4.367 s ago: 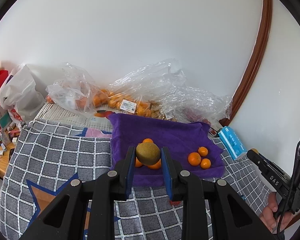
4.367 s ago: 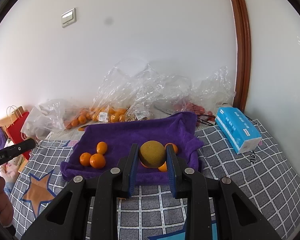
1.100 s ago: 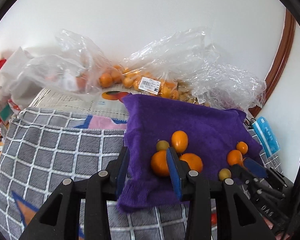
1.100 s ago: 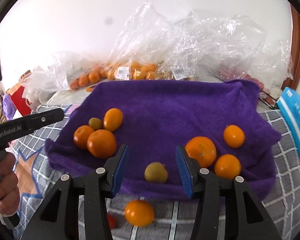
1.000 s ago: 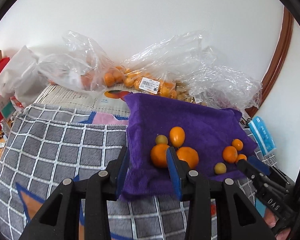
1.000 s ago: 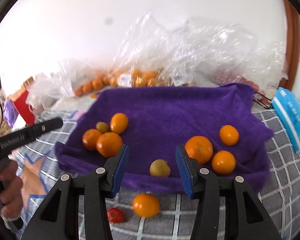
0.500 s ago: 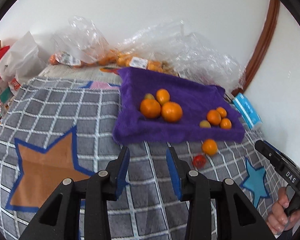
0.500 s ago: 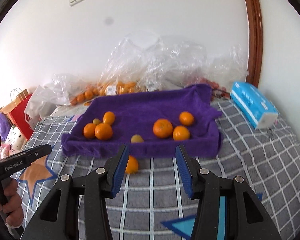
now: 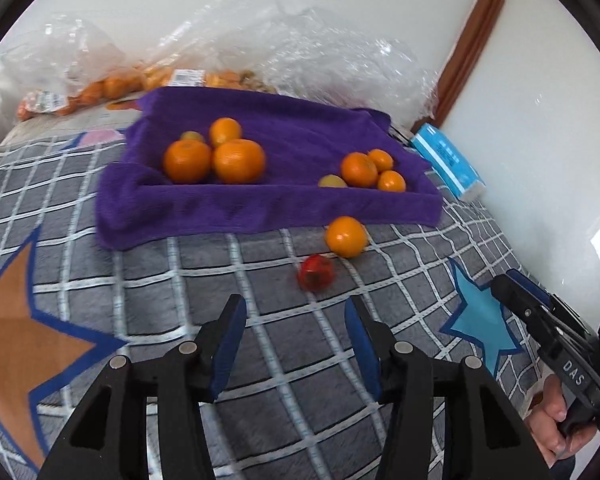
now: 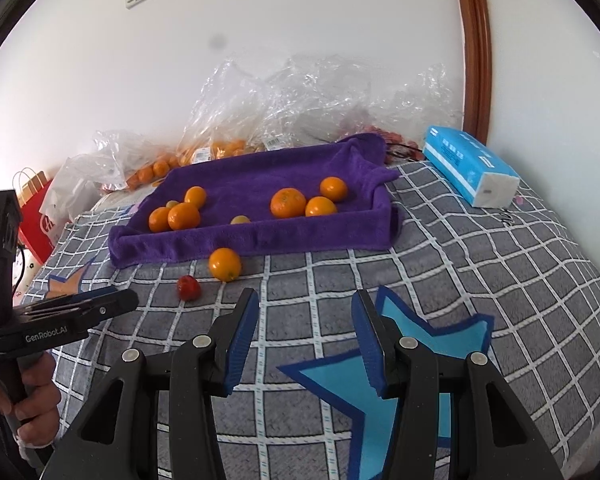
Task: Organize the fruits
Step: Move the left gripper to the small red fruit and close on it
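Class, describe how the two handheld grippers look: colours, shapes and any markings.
Both the left gripper and the right gripper have black angular bodies with silver rivets and blue ribbed pads. Seen side-on, the left reads "GenRobot.AI", the right "DAS". A bare hand grips each handle.

A: From where is the purple towel (image 9: 268, 208) seen?

B: From low over the checked blanket (image 9: 260, 280), facing the wall: leftward by the left wrist view, rightward by the right.

A: What is shared?

B: Towel (image 10: 260, 240), loose orange (image 9: 347, 236) (image 10: 225, 264), tissue pack (image 10: 470, 170).

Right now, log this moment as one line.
left tool: open, empty | right tool: open, empty | purple towel: fruit on it | orange, red fruit: on blanket
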The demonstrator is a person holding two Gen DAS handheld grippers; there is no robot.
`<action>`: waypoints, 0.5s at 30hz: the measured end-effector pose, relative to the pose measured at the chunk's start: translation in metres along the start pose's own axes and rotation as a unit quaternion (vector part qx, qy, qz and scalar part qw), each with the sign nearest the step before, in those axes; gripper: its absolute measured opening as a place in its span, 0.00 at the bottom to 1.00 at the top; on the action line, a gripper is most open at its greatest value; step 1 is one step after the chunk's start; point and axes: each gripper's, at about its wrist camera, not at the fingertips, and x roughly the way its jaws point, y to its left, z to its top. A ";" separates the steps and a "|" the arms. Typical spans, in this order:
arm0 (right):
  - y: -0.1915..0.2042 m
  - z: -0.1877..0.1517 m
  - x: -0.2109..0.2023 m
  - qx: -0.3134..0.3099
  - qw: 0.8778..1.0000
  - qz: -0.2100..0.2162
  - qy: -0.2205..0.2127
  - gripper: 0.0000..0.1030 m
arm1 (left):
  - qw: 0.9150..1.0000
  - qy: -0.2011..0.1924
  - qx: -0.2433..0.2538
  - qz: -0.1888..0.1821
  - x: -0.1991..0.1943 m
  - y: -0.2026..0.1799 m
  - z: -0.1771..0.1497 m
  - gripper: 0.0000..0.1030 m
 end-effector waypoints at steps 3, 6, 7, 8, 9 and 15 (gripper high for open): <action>-0.004 -0.004 0.001 0.003 1.000 0.001 -0.001 0.47 | 1.000 0.014 0.023 0.000 0.016 -0.012 0.006 0.44; -0.005 -0.009 0.003 -0.004 1.000 -0.003 -0.001 0.47 | 0.999 0.021 0.032 0.005 0.026 -0.017 0.009 0.38; -0.004 -0.010 0.005 -0.008 1.000 -0.004 0.000 0.47 | 0.999 0.021 0.033 0.006 0.028 -0.017 0.009 0.38; -0.004 -0.012 0.007 -0.013 1.000 -0.007 0.002 0.47 | 0.999 0.022 0.033 0.007 0.029 -0.017 0.011 0.38; -0.003 -0.012 0.009 -0.019 1.000 -0.010 0.003 0.47 | 0.999 0.022 0.033 0.010 0.031 -0.017 0.012 0.38; 0.006 -0.015 0.017 -0.047 0.999 -0.026 -0.001 0.47 | 0.998 0.028 0.050 0.025 0.044 -0.021 0.020 0.32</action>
